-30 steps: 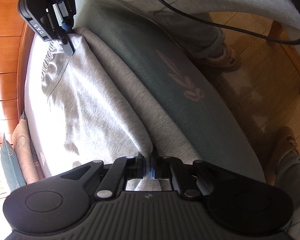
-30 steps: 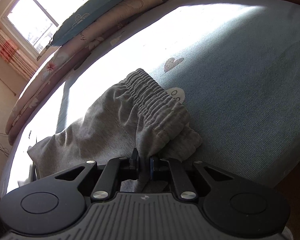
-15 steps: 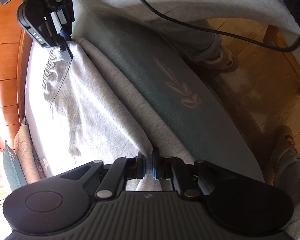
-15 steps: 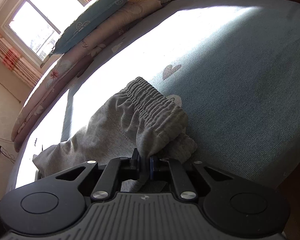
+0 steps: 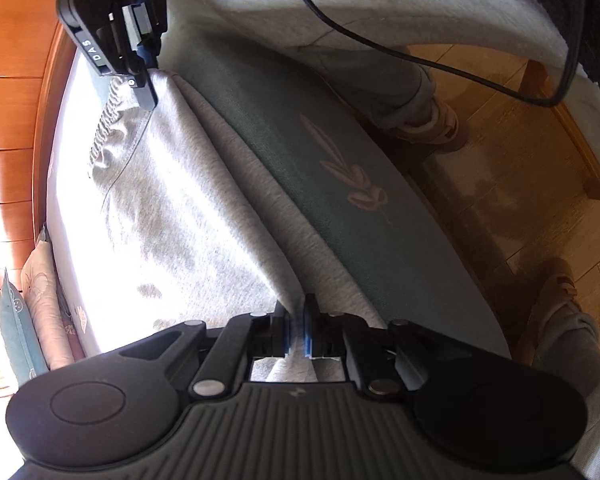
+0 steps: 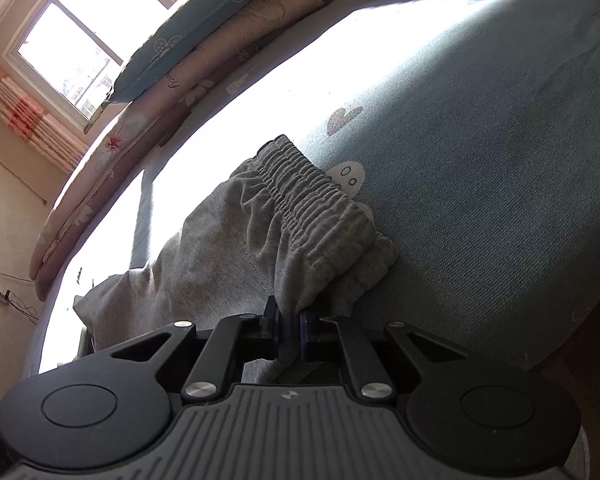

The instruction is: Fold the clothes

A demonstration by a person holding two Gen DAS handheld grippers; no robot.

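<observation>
Holding both ends of the grey sweatpants (image 5: 204, 216), I have them stretched lengthwise along the near edge of the bed (image 5: 340, 208), which is covered in a teal sheet. As I judge it, the first fold is done: the two legs lie one on top of the other in a single long strip, with the doubled edge running between my two tools. What remains is to bring one end over to the other, and probably fold once more, before the pants make a tidy stack.

My left gripper (image 5: 296, 330) is clamped nearly shut on a thin pinch of fabric at the leg end, the blue pads pressing the cloth from both sides. My right gripper (image 6: 290, 334) is likewise closed tight on the corner of the waist end; the gathered elastic waistband (image 6: 308, 208) lies just ahead of its fingertips, bunched and slightly raised off the sheet. In the left view, that right tool sits at the far end of the strip, with pillows (image 6: 188, 36) well beyond by the window.
</observation>
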